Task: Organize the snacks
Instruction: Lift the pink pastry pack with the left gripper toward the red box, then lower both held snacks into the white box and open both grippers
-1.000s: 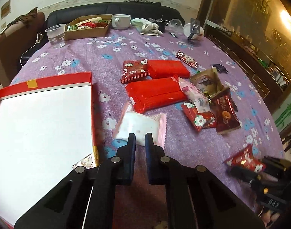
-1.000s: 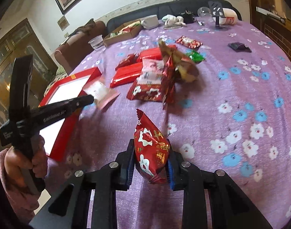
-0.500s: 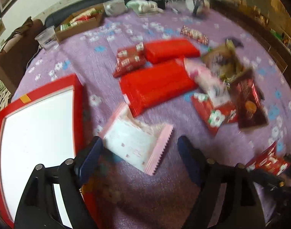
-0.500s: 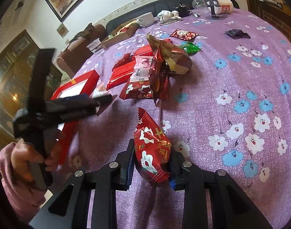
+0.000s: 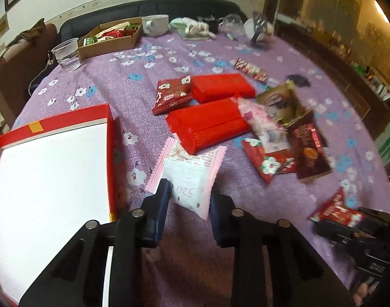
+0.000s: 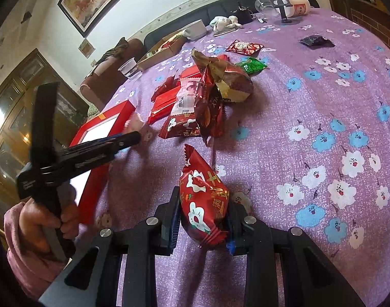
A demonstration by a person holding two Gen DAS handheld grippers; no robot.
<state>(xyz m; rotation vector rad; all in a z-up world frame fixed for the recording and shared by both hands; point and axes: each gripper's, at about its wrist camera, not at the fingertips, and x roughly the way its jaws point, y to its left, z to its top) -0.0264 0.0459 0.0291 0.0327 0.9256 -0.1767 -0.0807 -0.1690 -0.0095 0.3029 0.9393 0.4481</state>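
Note:
My left gripper (image 5: 188, 194) is open, its fingers on either side of the near end of a pink-and-white snack packet (image 5: 188, 172) lying on the purple cloth beside the red box (image 5: 110, 153) with a white inside. My right gripper (image 6: 202, 215) is shut on a red flowered snack packet (image 6: 204, 199) and holds it just above the table; that packet also shows in the left wrist view (image 5: 335, 212). A pile of snacks lies in the middle: two flat red packs (image 5: 207, 124), a red flowered packet (image 5: 173, 94), a brown packet (image 5: 310, 151), a gold bag (image 5: 282, 102).
A cardboard box of snacks (image 5: 110, 38), a clear plastic cup (image 5: 66, 55), a white mug (image 5: 155, 24) and a cloth stand at the far edge. A green packet (image 6: 251, 66) and a small dark packet (image 6: 315, 41) lie on the right side.
My left gripper opened from shut and moved forward over the pink-and-white packet, its fingers now straddling the packet's near end. My right gripper kept hold of the red packet and shifted slightly.

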